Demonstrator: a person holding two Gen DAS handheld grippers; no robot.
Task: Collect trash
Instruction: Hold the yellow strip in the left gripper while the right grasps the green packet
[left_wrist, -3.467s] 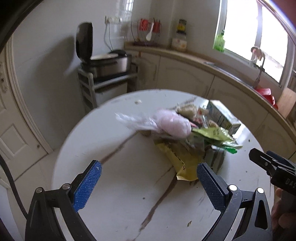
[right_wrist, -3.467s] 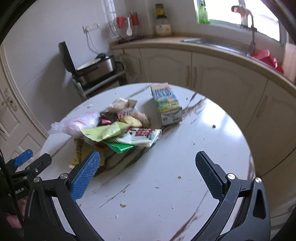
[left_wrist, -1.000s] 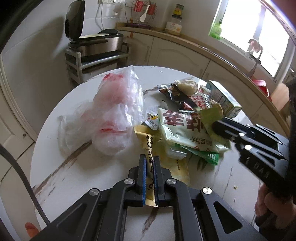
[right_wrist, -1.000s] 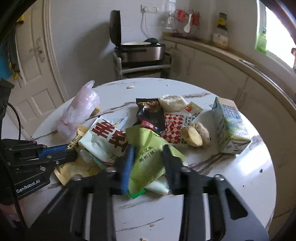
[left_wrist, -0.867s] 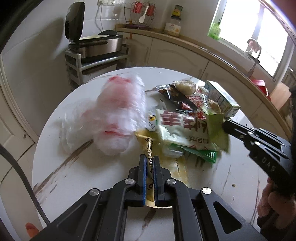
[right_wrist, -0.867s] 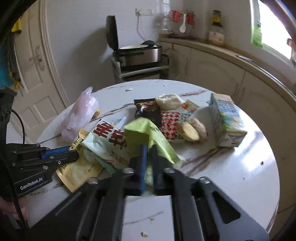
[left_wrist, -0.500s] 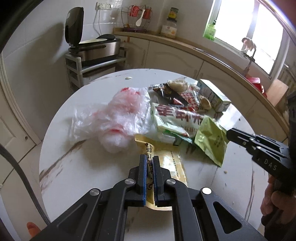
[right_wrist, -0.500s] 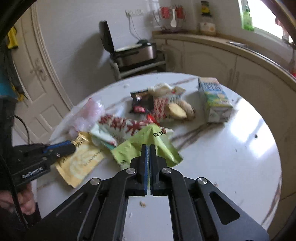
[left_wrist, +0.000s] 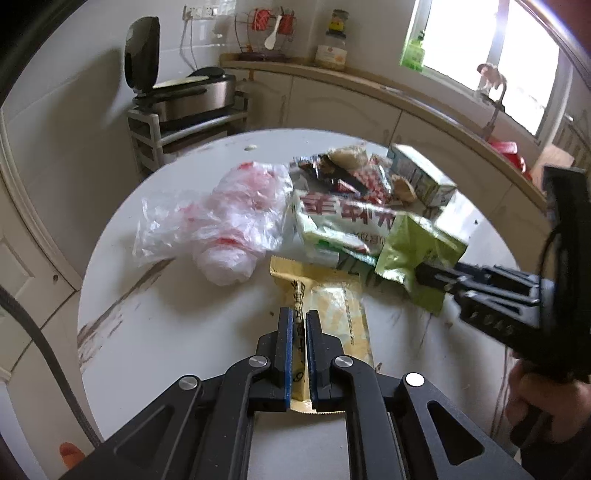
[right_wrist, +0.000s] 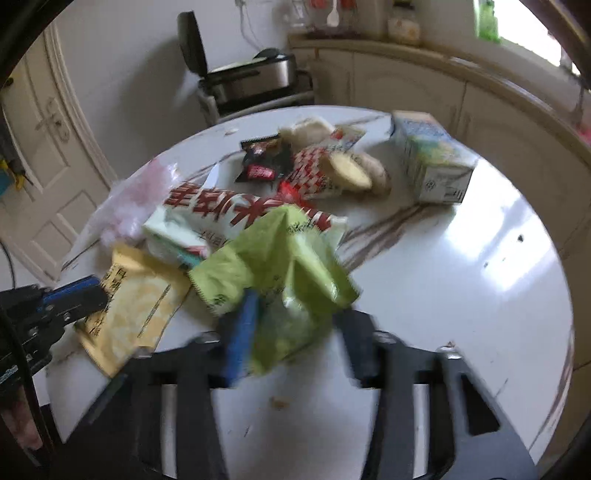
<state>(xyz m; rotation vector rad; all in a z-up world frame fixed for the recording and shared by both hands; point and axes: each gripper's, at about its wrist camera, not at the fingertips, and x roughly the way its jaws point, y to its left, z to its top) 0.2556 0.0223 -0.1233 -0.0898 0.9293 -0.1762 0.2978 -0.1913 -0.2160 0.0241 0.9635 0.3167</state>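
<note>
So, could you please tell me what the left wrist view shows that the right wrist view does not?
Only the left wrist view shows the left hand-held gripper shut on the yellow wrapper from behind, and the plastic bag in full. Only the right wrist view shows a door and the right hand-held gripper's blurred fingers spread beside the green wrapper. Both show the table, the carton and the red-lettered packet.

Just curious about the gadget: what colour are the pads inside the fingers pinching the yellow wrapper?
Blue pads on black fingers, clearest in the left wrist view.
</note>
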